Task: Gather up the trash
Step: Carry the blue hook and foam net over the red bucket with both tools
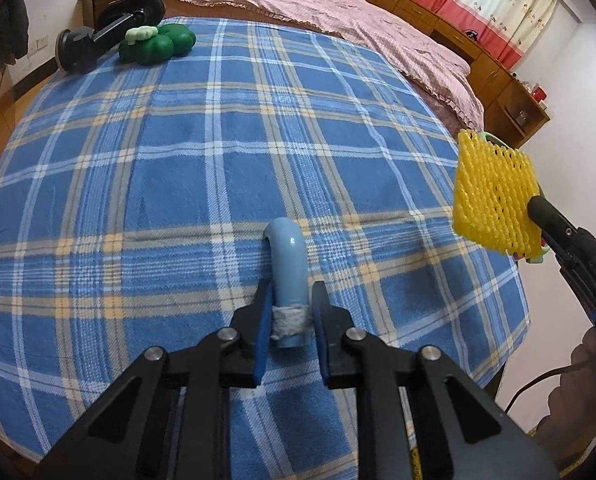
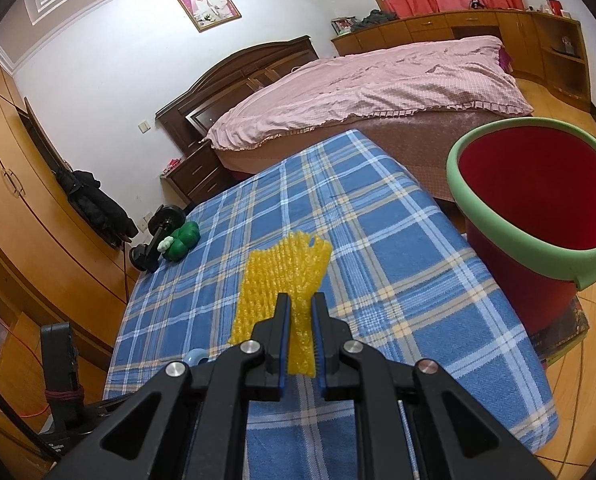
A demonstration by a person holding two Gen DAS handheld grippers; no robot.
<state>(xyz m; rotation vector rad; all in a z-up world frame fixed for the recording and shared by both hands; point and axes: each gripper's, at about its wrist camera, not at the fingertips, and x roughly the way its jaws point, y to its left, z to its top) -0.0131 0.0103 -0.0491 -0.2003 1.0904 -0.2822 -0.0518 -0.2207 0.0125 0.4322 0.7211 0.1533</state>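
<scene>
My left gripper (image 1: 291, 294) is shut on a curved light-blue tube (image 1: 288, 264) with a grey band near its end, held just above the blue plaid cloth (image 1: 178, 160). My right gripper (image 2: 300, 304) is shut on a yellow foam net (image 2: 282, 280) and holds it in the air above the cloth's right side. The net also shows in the left wrist view (image 1: 494, 196), at the table's right edge, with the right gripper (image 1: 546, 224) behind it. A red bucket with a green rim (image 2: 538, 200) stands on the floor to the right of the table. The tube's tip shows in the right wrist view (image 2: 196, 357).
A green plush toy (image 1: 158, 42) and a black dumbbell-like object (image 1: 102, 32) lie at the table's far left corner. A bed with a pink cover (image 2: 378, 84) stands beyond the table. Wooden cabinets (image 2: 518, 36) line the far wall.
</scene>
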